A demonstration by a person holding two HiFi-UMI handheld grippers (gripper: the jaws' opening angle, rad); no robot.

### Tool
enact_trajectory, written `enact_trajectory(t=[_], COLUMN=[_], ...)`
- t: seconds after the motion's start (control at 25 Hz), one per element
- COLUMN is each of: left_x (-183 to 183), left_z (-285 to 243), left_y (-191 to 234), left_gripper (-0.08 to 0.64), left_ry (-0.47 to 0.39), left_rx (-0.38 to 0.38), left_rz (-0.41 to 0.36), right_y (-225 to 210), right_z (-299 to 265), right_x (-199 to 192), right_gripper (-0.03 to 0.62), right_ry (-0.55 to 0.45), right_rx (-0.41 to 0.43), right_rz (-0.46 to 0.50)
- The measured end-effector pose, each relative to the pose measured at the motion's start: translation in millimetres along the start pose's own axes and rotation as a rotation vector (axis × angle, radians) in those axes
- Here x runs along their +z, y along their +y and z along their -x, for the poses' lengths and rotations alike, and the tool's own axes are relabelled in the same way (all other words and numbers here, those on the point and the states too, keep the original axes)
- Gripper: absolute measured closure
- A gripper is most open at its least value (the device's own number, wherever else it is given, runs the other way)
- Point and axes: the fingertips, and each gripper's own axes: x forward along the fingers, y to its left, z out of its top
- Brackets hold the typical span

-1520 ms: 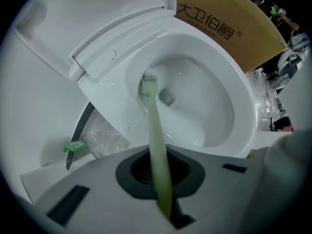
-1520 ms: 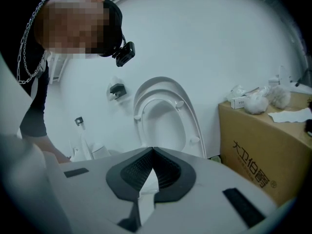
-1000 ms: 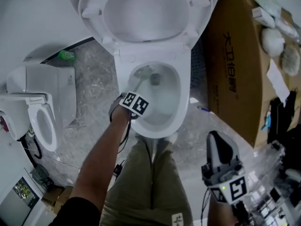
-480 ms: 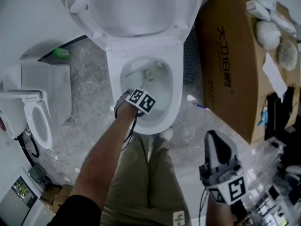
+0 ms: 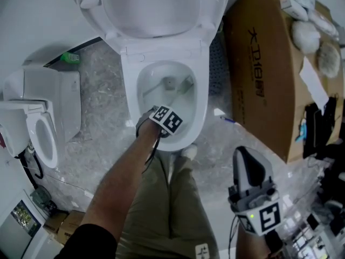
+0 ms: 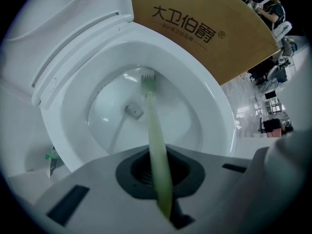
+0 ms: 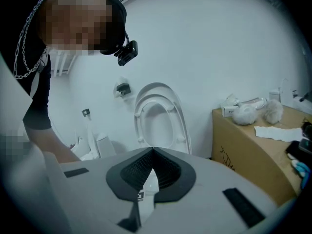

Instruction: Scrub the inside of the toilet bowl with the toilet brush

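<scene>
While the bristles are down inside the toilet bowl (image 5: 129, 97), scrubbing is judged to be under way and not finished. The toilet brush (image 5: 182, 89) runs from the bowl's front rim, at centre frame in the head view, up and right to the inner wall. In the left gripper view its pale green handle (image 6: 155, 145) leads away from the camera to a head that lies against the bowl's far wall, just below the rim (image 6: 214, 108). No foam, staining or wiped track can be made out on the porcelain, so how much has been scrubbed cannot be judged. The near wall and the floor around the small square fitting appear to need passes yet.

Seat and lid (image 5: 153, 7) stand raised at the top of the head view, so access is clear.

Left gripper (image 5: 166, 118): its jaws are clamped on the brush handle, seen closed around it in that gripper's own view (image 6: 158, 167). The bare left forearm (image 5: 121, 177) reaches from the lower left of the frame diagonally up to the front rim, with the tool angled down into the bowl.

Right gripper (image 5: 249, 169): it hangs at lower right, well apart from the toilet and beside the cardboard box (image 5: 264, 63). Its jaws are closed together on nothing (image 7: 152, 152), and it takes no part in the work.
</scene>
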Motion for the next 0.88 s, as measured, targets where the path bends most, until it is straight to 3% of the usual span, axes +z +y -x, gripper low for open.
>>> enact_trajectory(t=[0.56, 0.88], left_x=[-36.0, -70.9], left_z=[-13.0, -17.1], left_y=[-49.1, -83.5], left_gripper=[0.558, 0.558], left_ry=[0.033, 0.083], left_rx=[-0.037, -0.111], left_rz=[-0.070, -0.083], right_y=[40.9, 52.1], right_z=[-46.9, -55.4], right_x=[20.1, 32.1], right_gripper=[0.588, 0.588], right_ry=[-0.047, -0.070], right_rx=[0.064, 0.084], right_rz=[0.114, 0.122])
